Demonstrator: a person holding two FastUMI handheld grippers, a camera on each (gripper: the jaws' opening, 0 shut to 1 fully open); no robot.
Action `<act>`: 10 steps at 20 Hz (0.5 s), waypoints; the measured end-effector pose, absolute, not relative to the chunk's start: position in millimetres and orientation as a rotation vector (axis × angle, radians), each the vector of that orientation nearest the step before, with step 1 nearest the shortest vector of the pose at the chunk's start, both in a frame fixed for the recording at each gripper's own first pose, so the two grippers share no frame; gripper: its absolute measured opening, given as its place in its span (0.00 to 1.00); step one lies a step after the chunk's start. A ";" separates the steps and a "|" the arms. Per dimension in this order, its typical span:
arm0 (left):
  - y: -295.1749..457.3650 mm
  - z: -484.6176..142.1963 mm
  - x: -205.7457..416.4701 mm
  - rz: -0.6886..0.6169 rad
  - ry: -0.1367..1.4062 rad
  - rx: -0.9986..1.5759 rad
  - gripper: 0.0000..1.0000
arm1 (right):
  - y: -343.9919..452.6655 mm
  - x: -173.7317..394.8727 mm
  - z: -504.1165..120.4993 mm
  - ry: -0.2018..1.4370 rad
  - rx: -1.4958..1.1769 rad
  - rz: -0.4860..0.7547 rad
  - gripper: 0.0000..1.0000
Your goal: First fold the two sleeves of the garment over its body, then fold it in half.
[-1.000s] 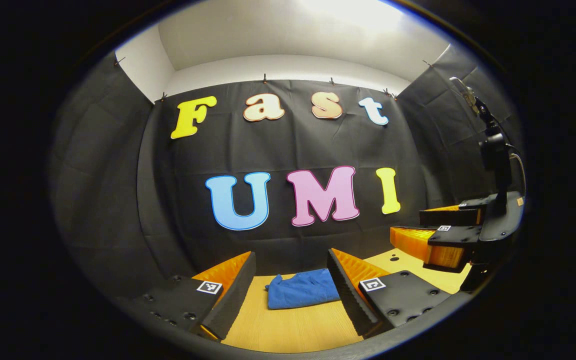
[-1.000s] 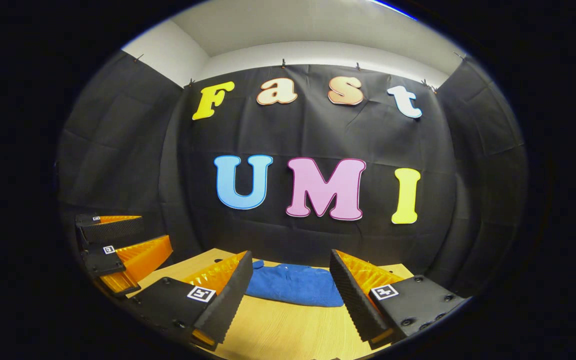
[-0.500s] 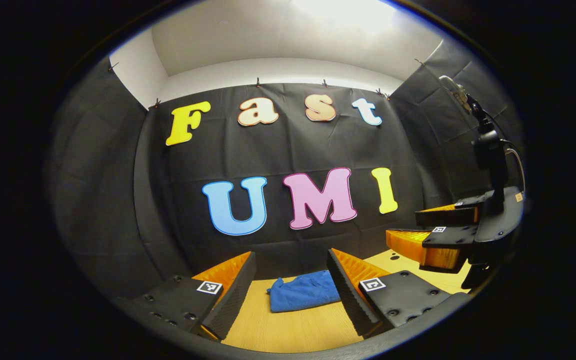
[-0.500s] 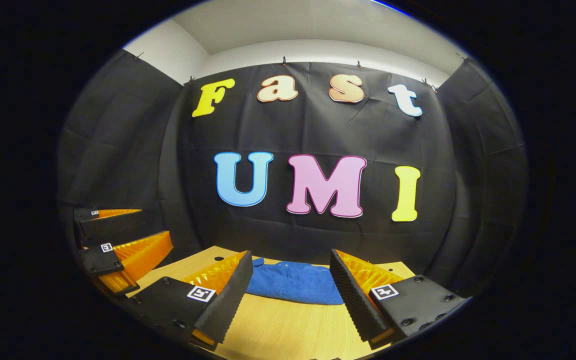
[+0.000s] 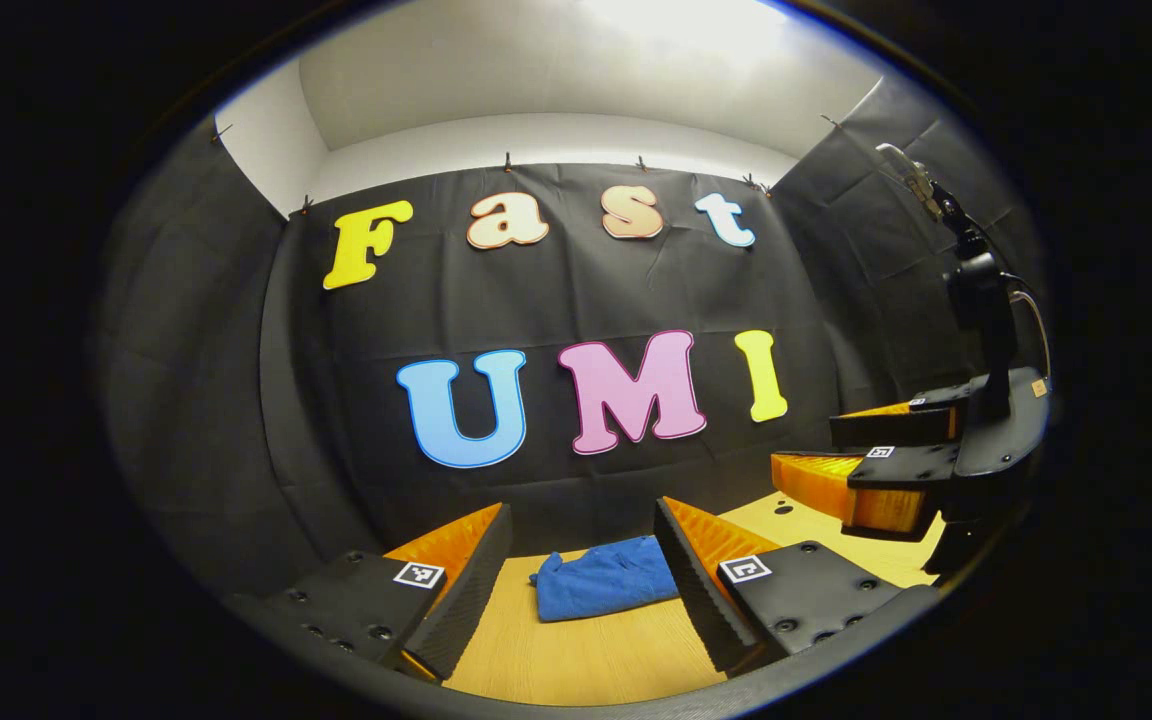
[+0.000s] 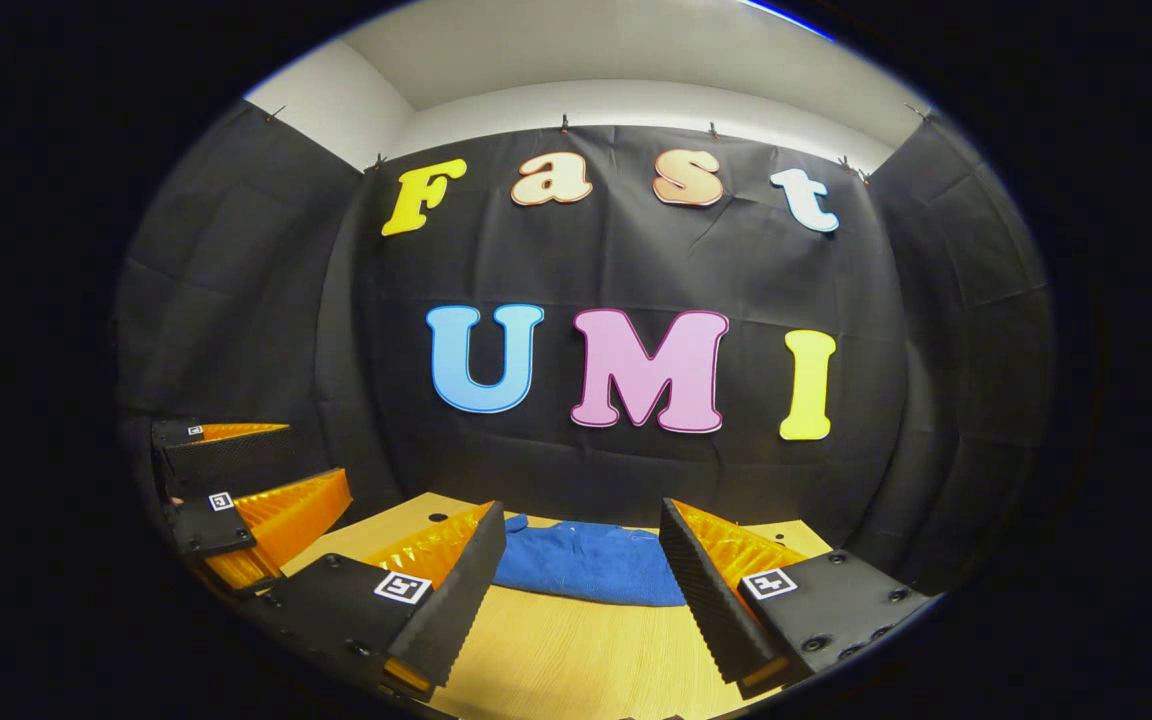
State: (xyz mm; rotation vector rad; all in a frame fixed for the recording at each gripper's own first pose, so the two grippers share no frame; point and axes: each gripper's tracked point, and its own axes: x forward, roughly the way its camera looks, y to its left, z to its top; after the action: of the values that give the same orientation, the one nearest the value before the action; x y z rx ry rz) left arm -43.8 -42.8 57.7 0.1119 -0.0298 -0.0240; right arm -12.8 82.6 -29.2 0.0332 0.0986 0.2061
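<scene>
Left gripper point(image 5: 581, 575): jaws spread wide, holding nothing, raised above the pale wooden tabletop point(image 5: 586, 660).
Garment: the blue soft-fabric garment point(image 5: 604, 578) lies on the tabletop near the black cloth wall, between and beyond the fingertips, apart from them.
Right gripper point(image 6: 581, 575): jaws likewise wide apart and empty, off the cloth.
Fold state: it looks a compact bundle — likely already folded; no sleeve shows.
Doing it well: if any fold remains, come down level at the near edge, pinch one corner each, carry both over together.
View difference: the left gripper view shows a bunched left end; the right gripper view shows a flatter, wider spread.
</scene>
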 end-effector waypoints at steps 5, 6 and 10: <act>-40.7 58.9 -42.1 -0.027 -0.028 0.114 0.86 | 81.1 -12.3 -29.1 0.099 0.035 0.201 0.97; -40.5 59.0 -42.6 -0.026 -0.029 0.115 0.82 | 81.5 -11.8 -29.8 0.101 0.035 0.201 0.97; -38.1 58.7 -43.9 -0.020 -0.029 0.120 0.86 | 83.6 -9.7 -29.4 0.101 0.031 0.205 0.97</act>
State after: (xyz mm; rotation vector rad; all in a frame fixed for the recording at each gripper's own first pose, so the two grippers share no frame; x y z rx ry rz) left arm -43.9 -38.1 58.7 0.1201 -0.0291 -0.0202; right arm -9.7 83.6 -29.4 0.0309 0.1009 0.2050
